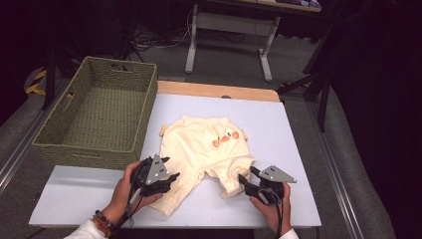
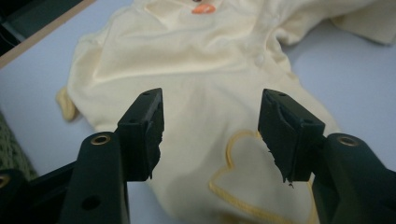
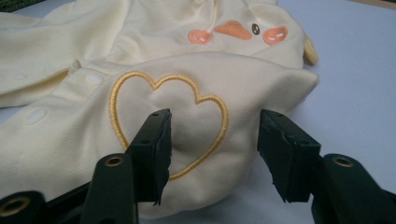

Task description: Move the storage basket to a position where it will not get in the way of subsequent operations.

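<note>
Woven basket just beside yellow garment

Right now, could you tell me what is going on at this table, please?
A person is working on pale yellow baby pants spread on the white table, one gripper in each hand. The left gripper is at one leg end, the right gripper at the other. Both stand open with fabric between the fingers, not pinched. A green woven basket waits at the left.

A green woven basket sits at the left of the frame on the pale surface, its inside bare. A white-legged desk stands on the grey floor at top centre
</note>
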The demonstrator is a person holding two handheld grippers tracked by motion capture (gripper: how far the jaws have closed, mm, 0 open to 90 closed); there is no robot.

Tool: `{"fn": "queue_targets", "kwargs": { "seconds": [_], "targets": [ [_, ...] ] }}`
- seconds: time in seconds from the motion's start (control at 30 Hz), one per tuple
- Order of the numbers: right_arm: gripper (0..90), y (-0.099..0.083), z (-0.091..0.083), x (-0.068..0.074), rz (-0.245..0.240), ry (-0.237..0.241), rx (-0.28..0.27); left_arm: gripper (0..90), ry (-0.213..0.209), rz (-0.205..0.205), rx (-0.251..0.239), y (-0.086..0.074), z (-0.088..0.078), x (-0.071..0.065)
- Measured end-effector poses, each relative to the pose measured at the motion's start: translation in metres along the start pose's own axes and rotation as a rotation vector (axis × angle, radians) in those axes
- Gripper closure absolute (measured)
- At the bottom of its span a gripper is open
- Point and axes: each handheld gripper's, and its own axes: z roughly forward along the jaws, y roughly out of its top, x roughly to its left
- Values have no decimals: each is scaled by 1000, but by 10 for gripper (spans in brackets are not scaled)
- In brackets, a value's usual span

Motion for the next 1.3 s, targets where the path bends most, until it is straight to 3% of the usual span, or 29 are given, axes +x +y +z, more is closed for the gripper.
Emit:
{"fn": "queue_targets", "kwargs": {
  "seconds": [0.07,0.1,0.17,0.2,0.27,0.33,0.4,0.43,0.5,0.53,0.63,0.67,0.77,0.83,0.93,1.07,1.17,1.27,1.3],
  "targets": [
    [439,0,0,0,2,-4,1,399,-6,-9,7,-12,-7,-3],
    [437,0,0,1,1,-13,-3,368,-37,-32,-2,-20,-13,-4],
    [440,1,-1,1,-7,-20,-6,347,-43,-38,-4,-23,-15,-4],
    [492,3,-6,3,-18,-21,-24,331,-60,-48,-4,-29,-19,-5],
    [502,5,-10,4,-22,-9,-38,317,-71,-41,-15,-36,-24,-7],
    [546,9,-21,12,-38,47,-69,314,-103,-12,-6,-48,-32,-14],
    [548,10,-25,18,-60,67,-76,309,-114,-13,-7,-53,-35,-16],
    [534,11,-30,31,-101,87,-84,321,-122,-12,-3,-55,-37,-16],
    [526,11,-32,35,-119,98,-85,321,-139,-34,1,-60,-40,-18],
    [493,10,-34,46,-139,141,-85,324,-151,-40,18,-64,-41,-18],
    [467,9,-32,53,-158,163,-65,339,-165,-38,44,-66,-40,-18],
    [435,5,-25,62,-187,154,-32,378,-167,-43,46,-67,-38,-18],
    [424,0,-14,66,-224,96,-3,439,-171,-40,82,-66,-33,-19],
    [445,-2,-8,64,-220,75,9,485,-176,-49,85,-65,-32,-18],
    [510,-5,-2,61,-218,47,31,586,-221,-66,92,-64,-30,-15],
    [617,-6,0,59,-201,36,37,698,-253,-60,95,-63,-28,-14],
    [642,-4,-2,57,-208,22,32,720,-260,-64,98,-62,-28,-15],
    [659,1,-14,48,-164,22,-15,738,-260,-19,103,-59,-30,-17],
    [661,5,-20,46,-158,30,-31,740,-266,-22,98,-59,-30,-18]
  ]
}}
